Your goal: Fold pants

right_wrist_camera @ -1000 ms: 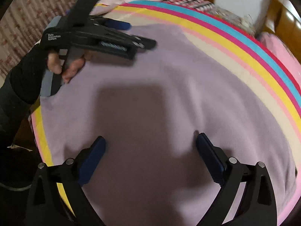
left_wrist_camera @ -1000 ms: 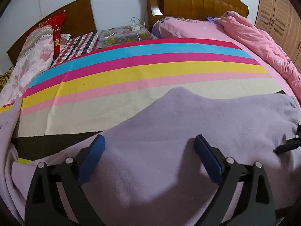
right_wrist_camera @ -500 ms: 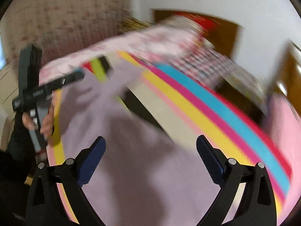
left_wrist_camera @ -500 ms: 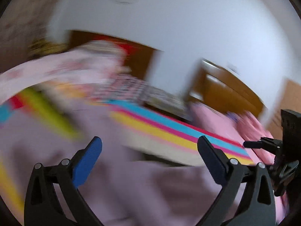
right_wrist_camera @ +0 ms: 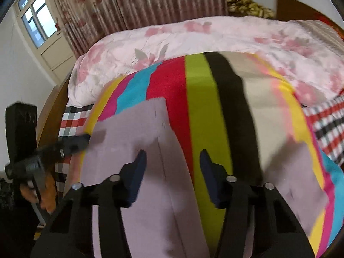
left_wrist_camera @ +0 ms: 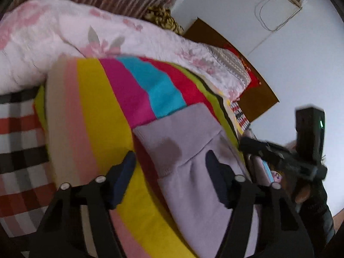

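The lilac pants (left_wrist_camera: 189, 142) lie on a striped blanket (left_wrist_camera: 101, 99); one end with a stitched band points away from me. My left gripper (left_wrist_camera: 169, 167) is open, just above that end's near-left corner, holding nothing. In the right wrist view the pants (right_wrist_camera: 137, 129) lie as a long folded strip, and another lilac part (right_wrist_camera: 301, 172) shows at the right. My right gripper (right_wrist_camera: 173, 163) is open over the strip's right edge. Each gripper shows in the other's view: the right one (left_wrist_camera: 279, 157), the left one (right_wrist_camera: 71, 146).
A pink floral quilt (right_wrist_camera: 215, 36) is heaped along the far side of the striped blanket (right_wrist_camera: 202, 99). A checked sheet (left_wrist_camera: 17, 146) shows at the bed's edges. Curtains (right_wrist_camera: 139, 2) and a window (right_wrist_camera: 36, 17) stand behind. A wooden headboard (left_wrist_camera: 247, 86) is at the right.
Both grippers have swung quickly from above the middle of the pants to one end of them. The views now face the quilt and curtains. Both jaws stand narrower than before.
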`<action>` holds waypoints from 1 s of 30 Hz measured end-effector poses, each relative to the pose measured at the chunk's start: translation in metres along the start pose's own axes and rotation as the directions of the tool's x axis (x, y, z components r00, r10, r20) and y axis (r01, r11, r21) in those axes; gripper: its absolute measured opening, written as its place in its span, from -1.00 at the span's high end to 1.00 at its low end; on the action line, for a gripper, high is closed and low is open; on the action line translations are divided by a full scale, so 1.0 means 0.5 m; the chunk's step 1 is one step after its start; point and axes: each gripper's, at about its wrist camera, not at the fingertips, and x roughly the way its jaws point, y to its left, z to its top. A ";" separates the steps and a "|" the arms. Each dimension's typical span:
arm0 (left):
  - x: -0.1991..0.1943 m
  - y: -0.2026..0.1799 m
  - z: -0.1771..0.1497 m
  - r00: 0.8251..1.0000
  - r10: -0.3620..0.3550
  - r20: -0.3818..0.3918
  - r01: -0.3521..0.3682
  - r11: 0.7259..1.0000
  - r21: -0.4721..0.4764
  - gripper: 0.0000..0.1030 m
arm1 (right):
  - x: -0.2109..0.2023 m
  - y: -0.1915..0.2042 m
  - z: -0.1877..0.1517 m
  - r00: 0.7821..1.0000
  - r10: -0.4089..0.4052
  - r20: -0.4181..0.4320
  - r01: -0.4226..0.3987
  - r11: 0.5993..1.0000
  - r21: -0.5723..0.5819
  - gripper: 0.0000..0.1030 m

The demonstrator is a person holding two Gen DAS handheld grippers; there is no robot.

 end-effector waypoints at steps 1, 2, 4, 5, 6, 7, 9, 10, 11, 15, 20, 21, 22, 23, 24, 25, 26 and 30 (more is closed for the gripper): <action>0.012 0.000 0.000 1.000 0.002 -0.012 -0.002 1.000 0.002 -0.26 | 0.005 -0.003 -0.007 1.000 0.010 -0.001 -0.010 1.000 -0.001 0.04; 0.024 -0.003 -0.001 1.000 0.009 -0.016 -0.009 1.000 0.010 -0.26 | 0.022 -0.009 0.001 1.000 0.028 -0.005 -0.028 1.000 0.003 0.06; 0.037 -0.009 -0.001 1.000 0.020 -0.011 -0.020 1.000 0.024 -0.26 | 0.055 -0.037 0.019 0.998 0.054 -0.021 -0.054 0.998 0.010 0.10; 0.039 -0.007 0.001 1.000 0.020 -0.009 -0.019 1.000 0.021 -0.26 | 0.066 -0.044 0.024 0.998 0.063 -0.022 -0.062 0.998 0.005 0.10; 0.041 -0.004 0.004 1.000 0.018 -0.007 -0.017 1.000 0.013 -0.26 | 0.071 -0.042 0.024 0.997 0.077 -0.017 -0.077 0.997 -0.003 0.12; 0.043 0.001 0.005 1.000 0.013 -0.006 -0.013 1.000 0.003 -0.26 | 0.078 -0.041 0.027 0.996 0.091 -0.013 -0.092 0.996 -0.011 0.34; 0.051 0.004 0.008 1.000 0.023 -0.005 -0.023 1.000 0.006 -0.11 | 0.076 -0.033 0.023 0.995 0.097 0.002 -0.097 0.994 -0.041 0.58; 0.055 0.005 0.009 0.999 0.037 0.000 -0.037 0.999 0.018 0.14 | 0.074 -0.028 0.019 0.997 0.080 0.011 -0.080 0.995 -0.055 0.71; 0.054 0.001 0.008 0.999 0.040 0.000 -0.040 0.998 0.039 0.79 | 0.066 -0.025 0.014 0.998 0.062 0.025 -0.060 0.996 -0.061 0.77; 0.007 -0.042 0.029 0.996 -0.018 0.082 0.007 0.992 0.125 0.86 | 0.007 -0.012 0.023 0.992 0.027 0.123 -0.019 0.998 -0.062 0.80; 0.013 -0.071 0.062 0.995 0.033 0.098 -0.048 0.986 0.160 0.88 | -0.004 -0.016 0.050 0.990 -0.051 0.134 0.057 0.998 -0.041 0.79; 0.034 -0.053 0.064 0.995 0.061 0.081 -0.071 0.989 0.132 0.87 | 0.024 -0.021 0.051 0.992 -0.069 0.106 0.073 0.997 -0.039 0.79; 0.053 -0.039 0.063 0.994 0.086 0.063 -0.094 0.988 0.122 0.87 | 0.053 -0.025 0.050 0.994 -0.084 0.072 0.087 0.995 -0.041 0.79; 0.086 -0.019 0.056 0.991 0.131 0.018 -0.133 0.984 0.119 0.78 | 0.096 -0.034 0.045 0.995 -0.101 0.018 0.101 0.995 -0.027 0.74; 0.100 -0.003 0.049 0.993 0.121 0.010 -0.121 0.986 0.113 0.78 | 0.110 -0.037 0.042 0.995 -0.101 0.016 0.102 0.995 -0.018 0.74; 0.096 0.004 0.044 0.994 0.107 0.026 -0.109 0.988 0.107 0.77 | 0.111 -0.041 0.041 0.995 -0.092 0.025 0.092 0.996 -0.004 0.66; 0.085 0.001 0.042 0.992 0.119 0.035 -0.122 0.986 0.112 0.67 | 0.099 -0.050 0.043 0.997 -0.069 0.023 0.068 0.997 0.033 0.40; 0.024 -0.031 0.042 0.939 0.310 0.149 -0.329 0.936 0.124 -0.34 | -0.010 -0.103 0.037 0.997 -0.021 0.076 0.010 0.990 0.143 -0.40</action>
